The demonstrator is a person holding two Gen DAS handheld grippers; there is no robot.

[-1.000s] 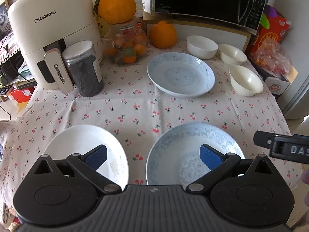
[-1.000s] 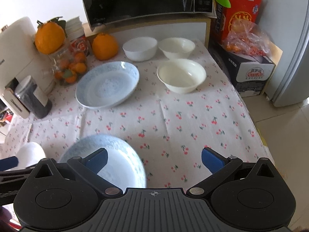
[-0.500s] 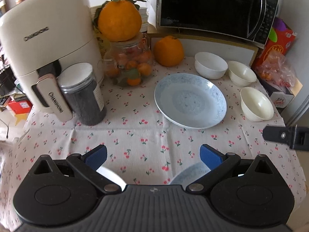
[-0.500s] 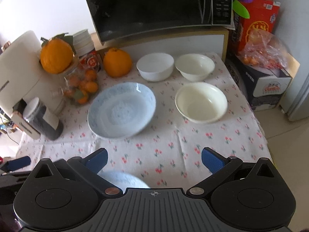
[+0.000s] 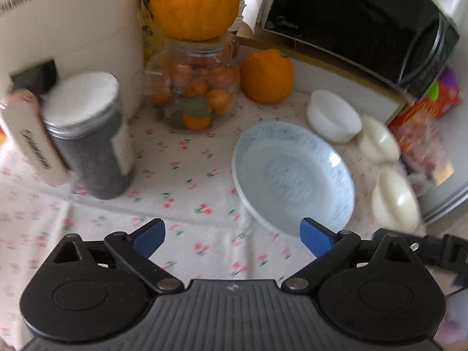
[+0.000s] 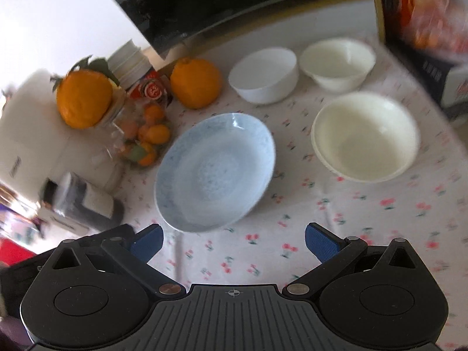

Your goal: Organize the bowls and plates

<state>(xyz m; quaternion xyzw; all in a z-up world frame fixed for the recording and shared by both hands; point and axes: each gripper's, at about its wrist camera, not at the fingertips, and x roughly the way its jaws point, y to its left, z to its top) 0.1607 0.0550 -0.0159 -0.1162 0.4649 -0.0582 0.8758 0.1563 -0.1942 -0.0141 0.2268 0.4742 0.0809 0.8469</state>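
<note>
A pale blue patterned plate (image 5: 292,175) lies on the cherry-print tablecloth (image 5: 187,187); it also shows in the right wrist view (image 6: 215,172). Three white bowls stand right of it: a large cream bowl (image 6: 365,136), a white bowl (image 6: 263,74) and a cream bowl (image 6: 337,63) at the back. They also show in the left wrist view: (image 5: 395,201), (image 5: 333,115), (image 5: 378,143). My left gripper (image 5: 232,238) is open and empty, just short of the plate's near left. My right gripper (image 6: 234,241) is open and empty, above the cloth near the plate's front edge.
A dark jar with a white lid (image 5: 90,134), a cream air fryer (image 5: 67,29), a glass jar of small oranges (image 5: 199,87) with a big orange (image 5: 193,3) on top, another orange (image 5: 266,76) and a microwave (image 5: 359,20) line the back. A red box (image 6: 427,8) stands right.
Both grippers have moved forward over the table toward the far blue plate and bowls. The two near plates have dropped out of view below the grippers. Both stay open.
</note>
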